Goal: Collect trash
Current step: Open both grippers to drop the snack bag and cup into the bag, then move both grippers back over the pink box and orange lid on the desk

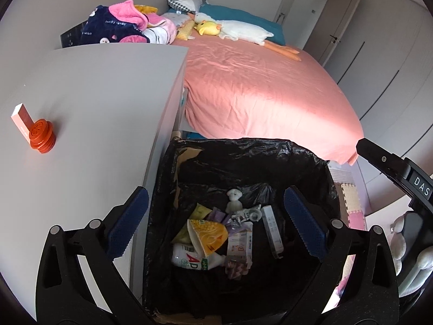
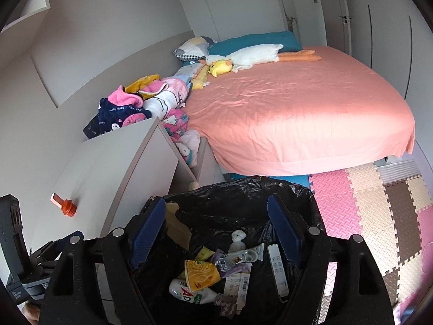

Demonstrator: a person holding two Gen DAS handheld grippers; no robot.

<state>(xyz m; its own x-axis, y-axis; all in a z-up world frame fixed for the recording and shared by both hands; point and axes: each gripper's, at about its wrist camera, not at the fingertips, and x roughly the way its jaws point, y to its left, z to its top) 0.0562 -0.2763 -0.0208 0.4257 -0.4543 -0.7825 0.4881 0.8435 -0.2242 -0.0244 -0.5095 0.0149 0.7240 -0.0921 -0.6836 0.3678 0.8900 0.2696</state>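
Trash (image 1: 213, 241) lies at the bottom of a bin lined with a black bag (image 1: 243, 162), directly below both cameras: a yellow wrapper (image 2: 201, 275), a white bottle with red and green print (image 1: 194, 260), a narrow grey box (image 2: 278, 269) leaning against the right wall, and a crumpled white wad (image 1: 234, 199) farther back. The left hand-held gripper (image 1: 216, 216) hangs over the bin with its blue pads spread wide and nothing between them; the right hand-held gripper (image 2: 216, 233) is likewise released, jaws apart and empty above the same heap. Just left of the bin stands a pale grey surface (image 1: 94, 94) carrying an orange cap-like piece (image 1: 42, 138) touching a small pink box (image 1: 22, 117). Beyond it, a pile of pink and navy clothes (image 1: 121, 24) sits at the surface's far edge. Past the bin stretches a bed (image 1: 257, 86) under a salmon sheet, with a plush goose (image 1: 238, 28) and pillows at its head. Only the right wrist view shows the foam puzzle mats (image 2: 379, 205) on the floor and the soft toys wedged between surface and bed.
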